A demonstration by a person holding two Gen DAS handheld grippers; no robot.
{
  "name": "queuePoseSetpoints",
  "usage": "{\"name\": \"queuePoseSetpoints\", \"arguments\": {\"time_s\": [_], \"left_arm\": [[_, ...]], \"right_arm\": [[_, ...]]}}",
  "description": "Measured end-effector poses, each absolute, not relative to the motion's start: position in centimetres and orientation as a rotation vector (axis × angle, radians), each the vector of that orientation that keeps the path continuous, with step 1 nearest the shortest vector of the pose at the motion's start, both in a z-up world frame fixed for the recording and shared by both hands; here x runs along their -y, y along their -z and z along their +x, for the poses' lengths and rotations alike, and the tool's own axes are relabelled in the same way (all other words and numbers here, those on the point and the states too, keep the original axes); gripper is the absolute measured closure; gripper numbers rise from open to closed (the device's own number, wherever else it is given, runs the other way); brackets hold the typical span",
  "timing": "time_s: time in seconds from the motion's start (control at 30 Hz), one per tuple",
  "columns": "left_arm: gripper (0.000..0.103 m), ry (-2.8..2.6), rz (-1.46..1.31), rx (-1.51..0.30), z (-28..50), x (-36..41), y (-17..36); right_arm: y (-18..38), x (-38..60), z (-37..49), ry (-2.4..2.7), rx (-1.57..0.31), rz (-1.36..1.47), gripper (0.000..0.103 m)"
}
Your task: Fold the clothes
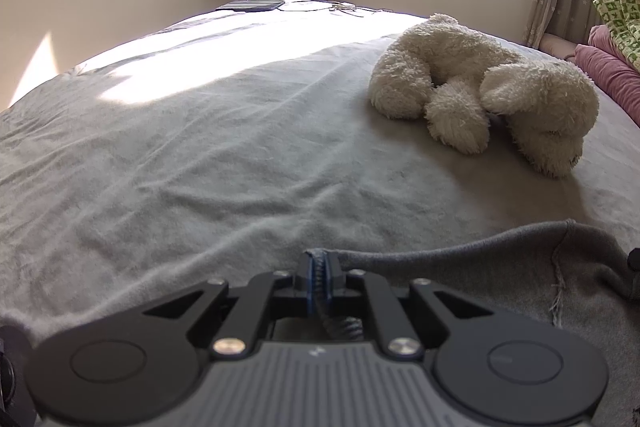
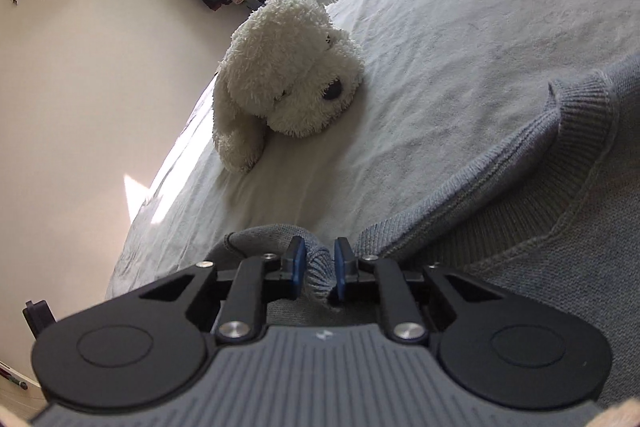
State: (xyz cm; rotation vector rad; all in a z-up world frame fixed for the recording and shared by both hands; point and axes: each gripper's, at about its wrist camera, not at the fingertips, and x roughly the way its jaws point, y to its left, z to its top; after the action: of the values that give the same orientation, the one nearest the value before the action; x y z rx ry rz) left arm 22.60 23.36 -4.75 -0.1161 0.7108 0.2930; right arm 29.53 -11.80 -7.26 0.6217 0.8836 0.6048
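A grey knit sweater (image 1: pixel 480 271) lies on the bed at the lower right of the left wrist view. My left gripper (image 1: pixel 319 267) is shut on a thin edge of it, pinched between the blue pads. In the right wrist view the sweater (image 2: pixel 540 259) spreads to the right, with its ribbed collar and a ribbed cuff or hem visible. My right gripper (image 2: pixel 320 263) is shut on a bunched ribbed fold of the sweater, fabric filling the gap between the pads.
A white plush dog (image 1: pixel 480 87) (image 2: pixel 288 75) lies on the pale grey bedsheet (image 1: pixel 200 147) beyond the sweater. Pink and green bedding (image 1: pixel 616 39) is at the right edge. A tablet and cable (image 1: pixel 252 5) lie at the far side. Walls, window and hanging dark clothes stand behind.
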Motion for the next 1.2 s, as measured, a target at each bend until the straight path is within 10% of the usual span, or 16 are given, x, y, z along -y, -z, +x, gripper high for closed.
{"name": "queuePoseSetpoints", "arguments": {"time_s": [0.37, 0.53, 0.9, 1.2], "left_arm": [[0.095, -0.293, -0.119, -0.71, 22.6, -23.4, 4.9], [0.095, -0.291, -0.118, -0.71, 22.6, -23.5, 4.9], [0.093, -0.285, -0.13, -0.71, 22.6, -23.8, 5.0], [0.093, -0.285, -0.125, -0.713, 22.7, -23.7, 5.0]], "right_arm": [[9.6, 12.7, 30.1, -0.623, -1.02, 1.028, 0.091], [7.1, 10.4, 28.2, -0.61, -0.905, 0.637, 0.103], [4.5, 6.0, 24.1, -0.642, -0.682, -0.046, 0.06], [4.9, 6.3, 24.2, -0.647, -0.664, -0.153, 0.052]]}}
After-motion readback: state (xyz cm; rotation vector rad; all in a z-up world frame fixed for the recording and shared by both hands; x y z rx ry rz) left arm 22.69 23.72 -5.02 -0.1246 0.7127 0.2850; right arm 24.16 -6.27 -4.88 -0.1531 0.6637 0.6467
